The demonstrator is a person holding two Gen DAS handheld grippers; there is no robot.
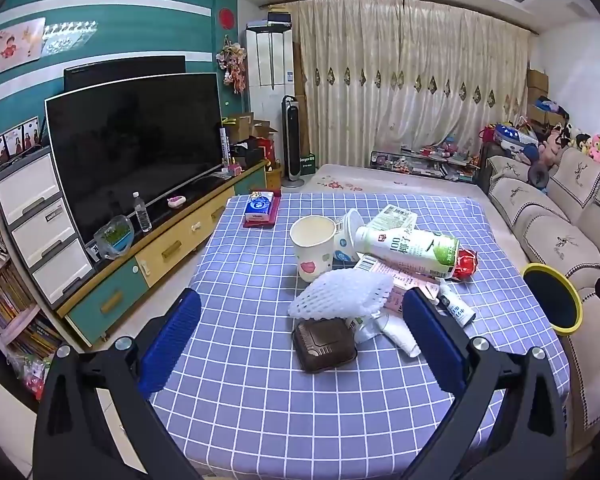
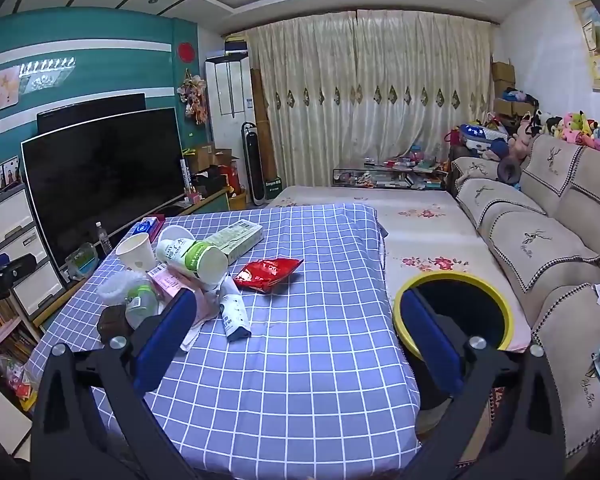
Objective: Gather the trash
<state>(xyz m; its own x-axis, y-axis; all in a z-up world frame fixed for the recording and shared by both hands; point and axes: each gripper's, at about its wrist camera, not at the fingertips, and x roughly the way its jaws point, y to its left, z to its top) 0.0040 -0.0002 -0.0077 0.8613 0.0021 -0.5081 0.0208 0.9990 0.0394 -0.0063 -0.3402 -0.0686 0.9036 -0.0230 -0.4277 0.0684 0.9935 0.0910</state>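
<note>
A pile of trash lies on the blue checked table (image 1: 260, 380): a paper cup (image 1: 313, 247), a white and green bottle (image 1: 408, 246), a white foam net (image 1: 342, 294), a brown plastic tray (image 1: 323, 345), a red snack bag (image 1: 466, 263) and a small white tube (image 1: 456, 308). My left gripper (image 1: 302, 308) is open and empty, above the table just before the pile. My right gripper (image 2: 300, 312) is open and empty, over the table's right part. The red bag (image 2: 268, 274) and tube (image 2: 234, 316) lie ahead of it. A black bin with a yellow rim (image 2: 454, 312) stands right of the table.
A TV (image 1: 136, 148) on a low cabinet (image 1: 160, 252) stands to the left. A sofa (image 2: 540, 248) runs along the right. A tissue pack (image 1: 260, 208) lies at the table's far left corner. A low bed-like platform (image 2: 380, 208) lies behind the table.
</note>
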